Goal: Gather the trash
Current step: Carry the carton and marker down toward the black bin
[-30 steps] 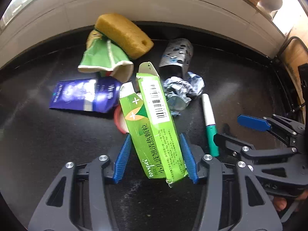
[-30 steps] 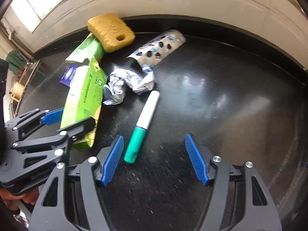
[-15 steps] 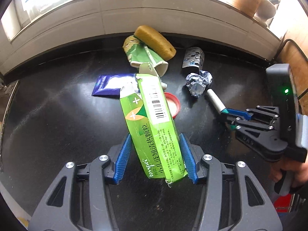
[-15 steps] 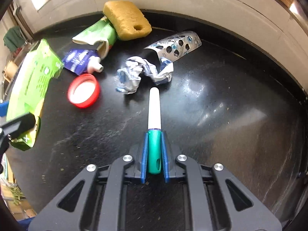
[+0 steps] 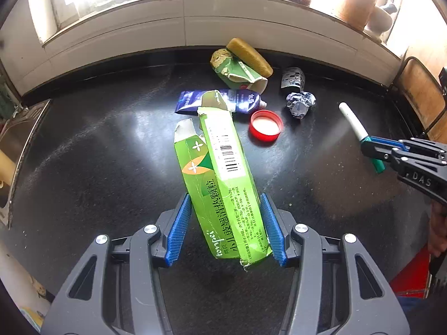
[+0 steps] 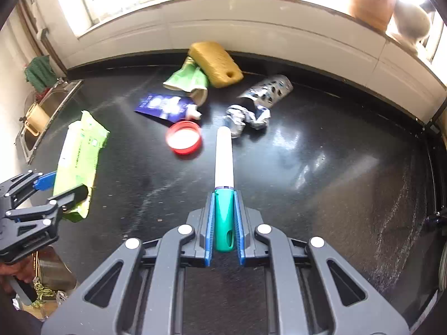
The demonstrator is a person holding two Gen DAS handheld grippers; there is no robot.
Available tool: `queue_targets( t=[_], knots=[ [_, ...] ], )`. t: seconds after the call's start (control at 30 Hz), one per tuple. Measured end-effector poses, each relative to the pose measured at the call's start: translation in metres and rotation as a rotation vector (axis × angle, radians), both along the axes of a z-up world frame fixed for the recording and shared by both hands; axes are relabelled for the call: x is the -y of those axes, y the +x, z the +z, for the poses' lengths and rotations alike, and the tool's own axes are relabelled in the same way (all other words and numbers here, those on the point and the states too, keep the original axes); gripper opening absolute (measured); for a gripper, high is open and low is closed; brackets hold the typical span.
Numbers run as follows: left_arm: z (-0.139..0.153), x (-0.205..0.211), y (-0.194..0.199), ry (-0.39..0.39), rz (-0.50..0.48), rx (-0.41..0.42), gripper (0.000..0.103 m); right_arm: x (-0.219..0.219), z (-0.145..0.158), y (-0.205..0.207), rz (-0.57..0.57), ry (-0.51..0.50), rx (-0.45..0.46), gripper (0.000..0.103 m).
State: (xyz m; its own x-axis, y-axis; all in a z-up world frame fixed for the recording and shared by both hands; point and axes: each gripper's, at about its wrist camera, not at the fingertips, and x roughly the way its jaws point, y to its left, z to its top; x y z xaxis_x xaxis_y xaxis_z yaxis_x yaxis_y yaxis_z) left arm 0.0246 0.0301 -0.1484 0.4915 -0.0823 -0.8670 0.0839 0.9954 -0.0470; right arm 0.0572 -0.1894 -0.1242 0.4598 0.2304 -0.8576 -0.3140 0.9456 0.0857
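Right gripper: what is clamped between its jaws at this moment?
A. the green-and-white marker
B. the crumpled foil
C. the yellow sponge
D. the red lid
A: the right gripper has its jaws shut on the green end of the marker, whose white end points away from it, while the red lid, sponge and foil lie on the black counter.

On the counter (image 6: 321,167) the litter lies near the back wall. The sponge (image 6: 216,64) is hindmost, with a crushed carton (image 6: 187,82) just left of it and touching it. Before the carton lies the tube (image 6: 164,106), and before the tube's mouth the lid (image 6: 183,137). Right of the lid sits the foil wad (image 6: 247,117), with the blister pack (image 6: 268,92) behind it. The box (image 5: 220,184) sits between the left gripper's (image 5: 225,230) fingers, off the counter; the pen (image 6: 224,192) lies between the right gripper's (image 6: 224,223) fingers, pointing toward the wad. A sink (image 6: 42,117) lies at the counter's left end.
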Motion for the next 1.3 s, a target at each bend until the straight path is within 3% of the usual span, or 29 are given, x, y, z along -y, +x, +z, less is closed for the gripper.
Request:
queue_targets(
  t=[0.23, 0.53, 0.77, 0.9, 1.07, 1.3],
  knots=[
    [0.016, -0.051, -0.036, 0.028, 0.092, 0.042, 0.05, -0.06, 0.026, -0.018, 0.101, 0.044, 0.033, 0.014],
    [0.022, -0.166, -0.131, 0.101, 0.374, 0.031, 0.05, -0.218, 0.029, -0.061, 0.44, 0.122, -0.008, 0.014],
    [-0.004, -0.239, -0.229, 0.097, 0.601, -0.052, 0.05, -0.348, -0.002, -0.135, 0.764, 0.123, -0.154, 0.014],
    [-0.026, -0.266, -0.274, 0.06, 0.693, -0.103, 0.05, -0.402, -0.026, -0.178, 0.892, 0.102, -0.244, 0.014],
    [-0.052, -0.295, -0.312, -0.004, 0.758, -0.127, 0.05, -0.456, -0.056, -0.215, 0.975, 0.059, -0.318, 0.014],
    [-0.078, -0.326, -0.322, -0.051, 0.775, -0.129, 0.05, -0.499, -0.086, -0.234, 1.008, 0.01, -0.355, 0.014]
  ],
)
